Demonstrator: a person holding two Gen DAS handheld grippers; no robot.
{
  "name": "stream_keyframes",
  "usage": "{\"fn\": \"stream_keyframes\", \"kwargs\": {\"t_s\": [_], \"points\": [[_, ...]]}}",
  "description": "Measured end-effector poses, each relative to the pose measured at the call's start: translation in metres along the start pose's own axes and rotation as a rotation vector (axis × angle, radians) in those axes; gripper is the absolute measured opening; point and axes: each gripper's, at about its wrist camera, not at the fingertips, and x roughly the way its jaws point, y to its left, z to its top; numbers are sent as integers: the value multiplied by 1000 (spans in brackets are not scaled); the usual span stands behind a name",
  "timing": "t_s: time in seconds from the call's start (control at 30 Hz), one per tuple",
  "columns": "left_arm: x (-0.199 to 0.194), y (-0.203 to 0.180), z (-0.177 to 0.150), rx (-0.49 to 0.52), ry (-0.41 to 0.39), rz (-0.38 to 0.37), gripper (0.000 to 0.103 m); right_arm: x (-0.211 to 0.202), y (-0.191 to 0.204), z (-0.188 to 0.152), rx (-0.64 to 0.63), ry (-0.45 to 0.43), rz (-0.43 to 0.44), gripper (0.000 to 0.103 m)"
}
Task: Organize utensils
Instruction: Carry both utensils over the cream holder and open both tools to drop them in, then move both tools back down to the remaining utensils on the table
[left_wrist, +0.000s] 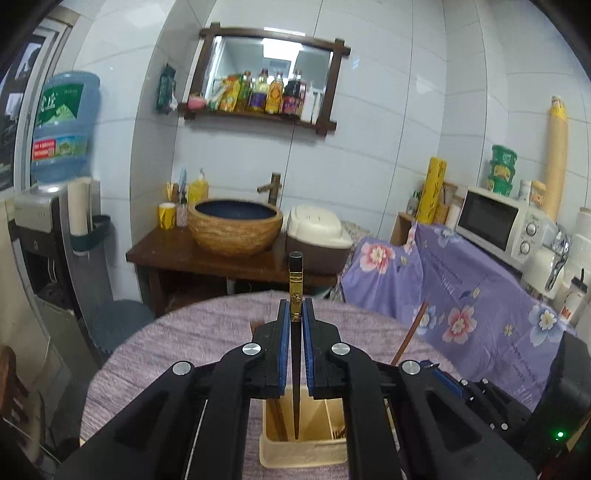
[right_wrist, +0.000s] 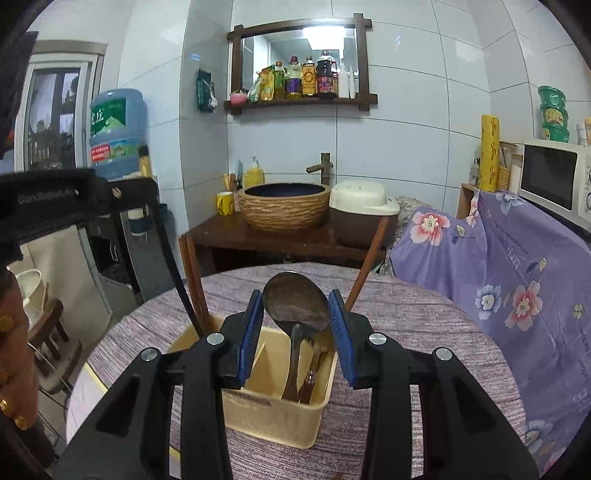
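My left gripper (left_wrist: 295, 308) is shut on a black chopstick (left_wrist: 295, 295) with a gold band, held upright with its tip down in the left compartment of the beige utensil holder (left_wrist: 303, 452). In the right wrist view the holder (right_wrist: 273, 417) stands on the round table. A dark wooden spoon (right_wrist: 295, 302) stands in its right compartment, bowl up, between the jaws of my open right gripper (right_wrist: 295, 314), which do not touch it. Brown chopsticks (right_wrist: 197, 291) lean in the left compartment, another (right_wrist: 365, 266) leans right. The left gripper's body (right_wrist: 55, 199) shows at left.
The round table has a purple-grey cloth (right_wrist: 406, 332). Behind it stand a wooden stand with a basin (right_wrist: 284, 205) and a rice cooker (right_wrist: 362, 210). A floral-covered counter (right_wrist: 517, 266) with a microwave (left_wrist: 498, 221) is at right, a water dispenser (left_wrist: 62, 155) at left.
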Motion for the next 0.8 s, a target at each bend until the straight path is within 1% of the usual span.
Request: {"fn": "stream_keyframes", "kwargs": {"t_s": [0.17, 0.33, 0.43, 0.5, 0.57, 0.6, 0.63, 0.67, 0.7, 0.73, 0.77, 0.8], "points": [[19, 5, -32, -9, 78, -1, 8, 10, 9, -27, -35, 27, -19, 37], [31, 8, -47, -9, 124, 10, 8, 18, 11, -41, -37, 50, -25, 37], [29, 8, -51, 20, 102, 43, 8, 21, 13, -46, -45, 63, -30, 37], [27, 8, -51, 24, 100, 42, 8, 22, 14, -48, -55, 61, -40, 37], [27, 8, -51, 28, 106, 44, 9, 22, 13, -50, -47, 67, -31, 38], [25, 9, -51, 26, 111, 46, 9, 21, 12, -51, -43, 64, -30, 39], [25, 9, -51, 24, 114, 42, 9, 19, 11, -51, -40, 61, -33, 45], [22, 10, -51, 21, 114, 36, 14, 17, 11, -51, -34, 57, -34, 50], [18, 11, -52, 18, 112, 32, 22, 12, 10, -51, -25, 48, -31, 56], [13, 12, -54, 17, 105, 32, 28, 7, 8, -51, -18, 37, -28, 56], [7, 13, -56, 15, 96, 34, 41, -1, 7, -52, -15, 27, -34, 56], [1, 15, -59, 12, 88, 35, 55, -8, 5, -53, -14, 22, -42, 58]]}}
